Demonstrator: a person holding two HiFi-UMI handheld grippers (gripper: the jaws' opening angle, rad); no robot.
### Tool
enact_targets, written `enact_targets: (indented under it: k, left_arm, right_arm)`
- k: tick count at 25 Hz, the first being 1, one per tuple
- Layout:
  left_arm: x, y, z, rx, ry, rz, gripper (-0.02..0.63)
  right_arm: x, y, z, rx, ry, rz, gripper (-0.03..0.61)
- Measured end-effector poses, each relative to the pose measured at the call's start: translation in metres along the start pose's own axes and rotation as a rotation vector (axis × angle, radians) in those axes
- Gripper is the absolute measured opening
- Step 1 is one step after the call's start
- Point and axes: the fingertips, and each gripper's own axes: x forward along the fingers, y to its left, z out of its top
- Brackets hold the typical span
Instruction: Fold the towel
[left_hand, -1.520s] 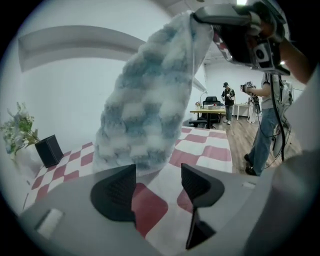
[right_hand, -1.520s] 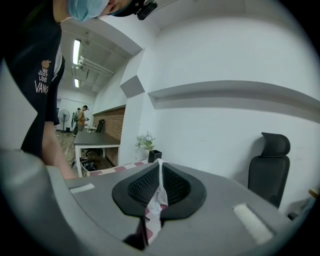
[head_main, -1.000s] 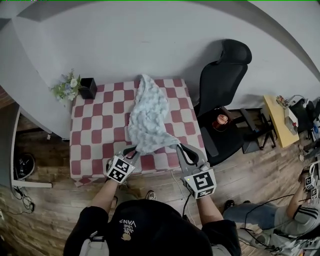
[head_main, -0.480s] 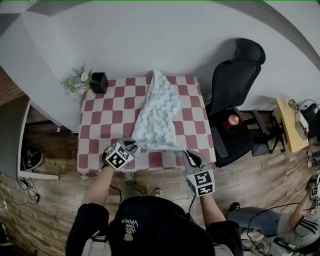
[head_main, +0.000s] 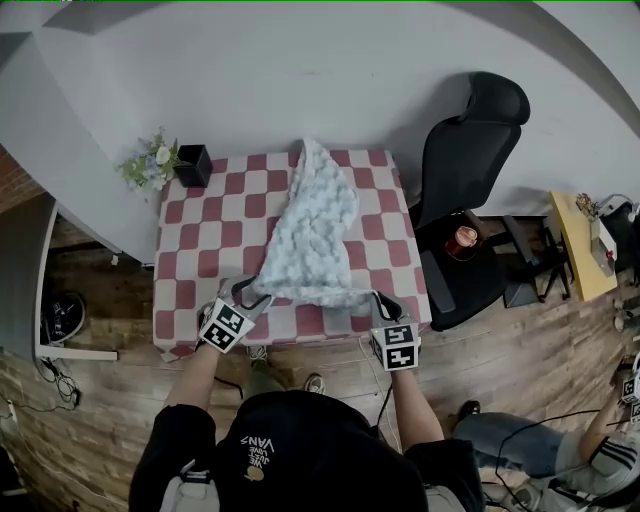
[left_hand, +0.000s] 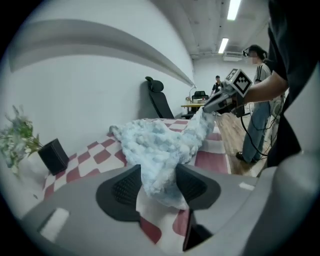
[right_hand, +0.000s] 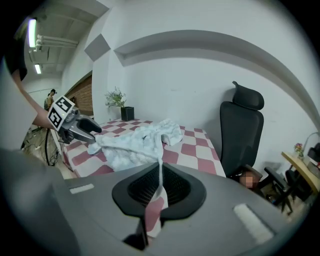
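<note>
The towel (head_main: 312, 240) lies on the tabletop (head_main: 200, 250) from far edge to near edge. A box (head_main: 193, 165) sits at the far left corner, a plant (head_main: 145, 165) just left of it. A chair (head_main: 470, 150) stands beyond the right edge.

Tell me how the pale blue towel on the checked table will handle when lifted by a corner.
Probably floppy: the towel lies bunched in soft folds on the table. Likely light and squashy: its edge pinches thin in the shut right tool. Its nubbly pile should resist slipping.
</note>
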Motion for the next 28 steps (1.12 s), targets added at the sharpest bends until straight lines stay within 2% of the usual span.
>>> enact_targets:
  k: [3, 5, 7, 9, 14, 18, 19, 20, 21, 23, 28]
  left_arm:
    - [-0.017, 0.007, -0.010, -0.050, -0.026, 0.102, 0.196]
    - [-0.025, 0.005, -0.020, -0.095, -0.028, 0.132, 0.196]
    - [-0.031, -0.008, -0.025, -0.091, -0.035, 0.108, 0.196]
    - [-0.031, -0.027, -0.030, -0.050, -0.023, 0.057, 0.196]
    - [-0.008, -0.049, -0.048, 0.037, 0.090, 0.001, 0.196]
    - [0.009, -0.038, -0.056, -0.014, 0.151, 0.012, 0.190]
    - [0.011, -0.036, -0.058, -0.025, 0.173, 0.011, 0.173]
    - [0.012, -0.035, -0.059, -0.031, 0.191, 0.013, 0.073]
    - [0.011, -0.033, -0.059, -0.035, 0.204, 0.019, 0.032]
    - [0.004, -0.031, -0.055, -0.050, 0.201, 0.042, 0.026]
    - [-0.042, -0.018, -0.026, -0.048, 0.099, 0.154, 0.025]
  right_arm:
    - [0.010, -0.002, -0.003, 0.013, 0.014, -0.009, 0.021]
    - [0.014, -0.005, -0.006, 0.022, 0.019, -0.019, 0.020]
    - [0.015, -0.006, -0.006, 0.032, 0.020, -0.023, 0.021]
    - [0.014, -0.005, -0.004, 0.035, 0.018, -0.020, 0.020]
    - [0.010, -0.004, -0.010, 0.033, 0.013, -0.012, 0.021]
    - [0.000, 0.003, -0.010, 0.031, -0.002, 0.003, 0.020]
    - [-0.003, 0.004, -0.010, 0.031, -0.008, 0.005, 0.021]
    - [-0.006, 0.005, -0.010, 0.032, -0.015, 0.008, 0.021]
    - [-0.009, 0.006, -0.010, 0.034, -0.022, 0.011, 0.021]
    - [-0.017, 0.009, -0.008, 0.040, -0.037, 0.019, 0.020]
    - [-0.046, 0.015, 0.014, 0.025, -0.125, 0.059, 0.021]
